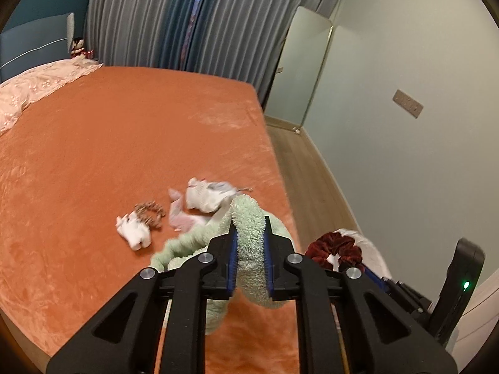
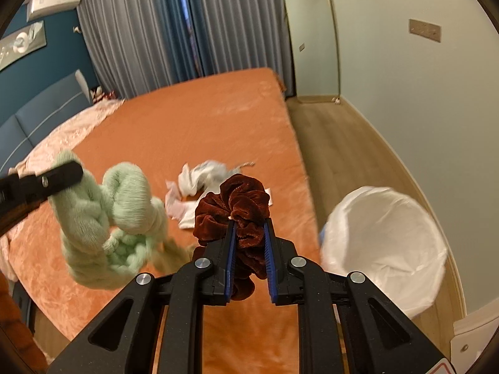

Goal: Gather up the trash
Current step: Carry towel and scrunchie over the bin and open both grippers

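Observation:
My left gripper [image 1: 249, 222] is shut on a pale green fluffy braided piece [image 1: 249, 215] and holds it above the orange bed [image 1: 124, 143]; it also shows in the right wrist view [image 2: 103, 218]. My right gripper [image 2: 249, 222] is shut on a dark red velvet scrunchie [image 2: 234, 205], also seen in the left wrist view [image 1: 335, 246]. Crumpled white tissues [image 1: 205, 198] [image 2: 199, 176], a smaller white wad [image 1: 134, 230] and a brown patterned scrunchie [image 1: 149, 212] lie on the bed. A white-lined trash bin [image 2: 383, 249] stands on the floor right of the bed.
A pink quilt [image 1: 37, 87] lies at the bed's far left by the blue headboard [image 1: 34, 43]. Grey curtains [image 1: 187, 21] hang behind. A pale cabinet [image 1: 299, 68] and wall [image 1: 405, 93] border the wooden floor strip [image 1: 299, 162] on the right.

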### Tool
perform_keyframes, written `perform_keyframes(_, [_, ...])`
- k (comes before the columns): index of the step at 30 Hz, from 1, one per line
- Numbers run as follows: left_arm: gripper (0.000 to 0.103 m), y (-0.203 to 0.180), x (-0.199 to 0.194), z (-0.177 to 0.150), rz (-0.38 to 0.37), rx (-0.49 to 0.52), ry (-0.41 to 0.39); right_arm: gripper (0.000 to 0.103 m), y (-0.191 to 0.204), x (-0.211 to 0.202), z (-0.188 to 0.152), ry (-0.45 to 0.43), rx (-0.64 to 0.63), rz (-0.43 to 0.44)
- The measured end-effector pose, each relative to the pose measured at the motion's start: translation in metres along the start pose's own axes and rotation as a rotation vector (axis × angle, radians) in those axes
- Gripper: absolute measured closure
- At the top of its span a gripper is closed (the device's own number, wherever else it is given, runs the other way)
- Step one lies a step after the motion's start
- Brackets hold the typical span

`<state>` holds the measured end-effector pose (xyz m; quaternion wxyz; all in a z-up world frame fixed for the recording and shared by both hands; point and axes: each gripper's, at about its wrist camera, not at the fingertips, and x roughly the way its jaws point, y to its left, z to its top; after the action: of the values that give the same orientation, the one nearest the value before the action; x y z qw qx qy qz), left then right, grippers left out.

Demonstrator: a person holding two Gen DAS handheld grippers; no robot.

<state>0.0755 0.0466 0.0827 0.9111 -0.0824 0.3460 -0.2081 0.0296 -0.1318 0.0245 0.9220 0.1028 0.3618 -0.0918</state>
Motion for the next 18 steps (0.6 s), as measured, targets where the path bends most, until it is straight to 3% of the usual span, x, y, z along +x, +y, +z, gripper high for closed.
perform_keyframes(7, [0.090, -0.069, -0.008, 0.009, -0.071, 0.109, -0.030, 0.088, -0.042, -0.032, 0.003, -0.048, 0.031, -0.046])
perform_keyframes(18, [0.090, -0.163, 0.028, -0.008, -0.220, 0.211, 0.039, 0.088, -0.125, -0.050, -0.010, -0.063, 0.137, -0.171])
